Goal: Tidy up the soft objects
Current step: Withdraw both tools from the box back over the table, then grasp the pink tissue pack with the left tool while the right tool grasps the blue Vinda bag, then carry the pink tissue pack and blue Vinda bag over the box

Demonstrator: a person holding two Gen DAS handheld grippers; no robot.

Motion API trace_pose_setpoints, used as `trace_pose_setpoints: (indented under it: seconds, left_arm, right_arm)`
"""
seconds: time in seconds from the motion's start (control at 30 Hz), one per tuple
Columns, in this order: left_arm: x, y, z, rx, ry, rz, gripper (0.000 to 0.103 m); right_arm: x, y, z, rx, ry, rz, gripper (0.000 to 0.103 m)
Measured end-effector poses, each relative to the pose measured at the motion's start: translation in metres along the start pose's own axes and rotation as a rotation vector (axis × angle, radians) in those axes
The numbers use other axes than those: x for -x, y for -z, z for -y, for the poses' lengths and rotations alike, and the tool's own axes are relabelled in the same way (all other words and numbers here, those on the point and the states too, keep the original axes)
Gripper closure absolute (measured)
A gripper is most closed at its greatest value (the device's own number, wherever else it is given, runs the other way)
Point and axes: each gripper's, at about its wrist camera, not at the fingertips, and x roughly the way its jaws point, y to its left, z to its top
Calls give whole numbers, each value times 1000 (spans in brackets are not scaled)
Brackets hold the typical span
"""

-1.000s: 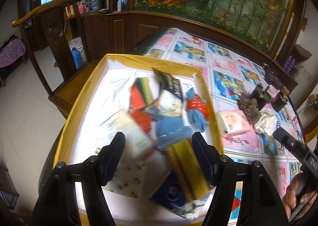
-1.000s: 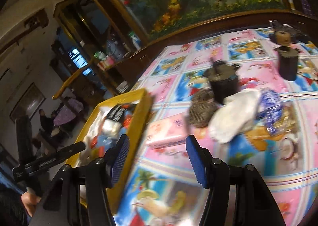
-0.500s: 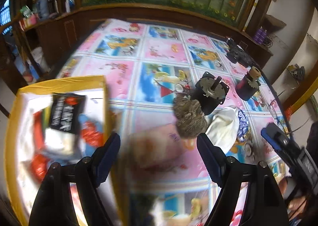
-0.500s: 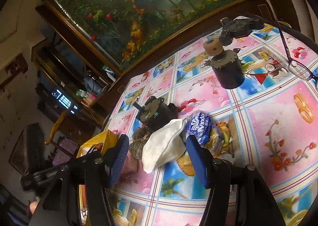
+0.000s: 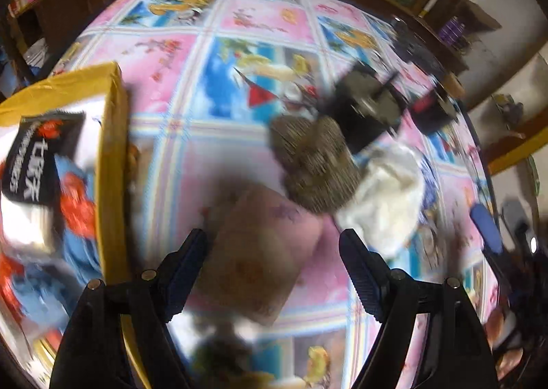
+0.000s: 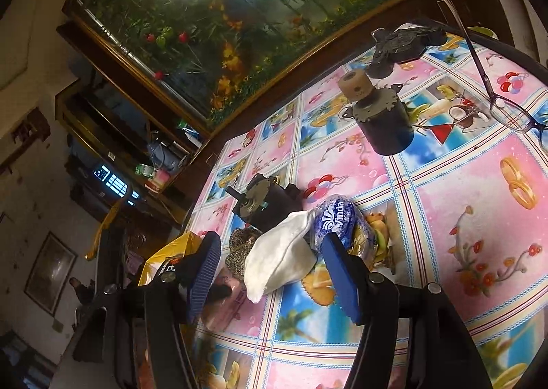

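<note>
My left gripper (image 5: pixel 272 262) is open, its jaws either side of a pink tissue pack (image 5: pixel 263 252) lying on the patterned tablecloth; the view is blurred. Beyond it lie a brown knitted item (image 5: pixel 313 163) and a white cloth (image 5: pixel 390 197). The yellow box (image 5: pixel 111 149) at the left holds several soft items. My right gripper (image 6: pixel 270 272) is open, its jaws around the white cloth (image 6: pixel 281 259) without touching it. A blue Vinda tissue pack (image 6: pixel 334 217), the knitted item (image 6: pixel 239 252) and the pink pack (image 6: pixel 222 300) lie beside it.
Two dark motors (image 6: pixel 267 204) (image 6: pixel 383 118) stand on the table behind the soft items. Eyeglasses (image 6: pixel 507 111) and a dark fan part (image 6: pixel 400 43) lie at the far right. The yellow box (image 6: pixel 167 255) is at the table's left edge.
My left gripper swung right from over the yellow box and dropped close to the pink tissue pack. My right gripper turned toward the white cloth and closed in on it.
</note>
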Motion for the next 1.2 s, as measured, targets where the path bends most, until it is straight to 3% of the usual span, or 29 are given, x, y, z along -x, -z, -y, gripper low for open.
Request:
trace_pose_setpoints:
  seconds: [0.1,0.33,0.37,0.43,0.47,0.73,0.77,0.83,0.87,0.97,1.2]
  left_arm:
    - [2,21,18,-62,12,-4,25]
    - [-7,36,30,-84,-127,87,25]
    - [-8,36,29,-86,-138,101,28]
    - [-6,40,27,-67,-158,153,48]
    - [-5,41,25,-56,-158,172,50]
    - [-5,51,30,-87,-197,279,50]
    - [-6,52,32,-95,-203,283,50]
    - [-5,52,31,-94,-196,289,50]
    - [-5,52,30,-93,-191,291,50]
    - [-5,52,31,-95,-190,298,50]
    - [7,54,25,-66,-152,340,51]
  right_arm:
    - [2,-3,3,-4,20,15,37]
    - [-3,-10,17,12,173,9,37]
    - [-8,-10,18,31,201,-14,37]
    - [-18,-10,21,76,255,-64,37]
    - [-23,-10,22,99,273,-85,37]
    - [-56,-4,4,364,345,-174,37]
    - [-61,-2,3,382,349,-184,38]
    - [-70,1,2,407,363,-212,57]
    - [-72,2,2,413,362,-220,60]
    - [-66,4,-2,435,363,-203,66]
    - [-31,-4,-5,392,424,-69,66]
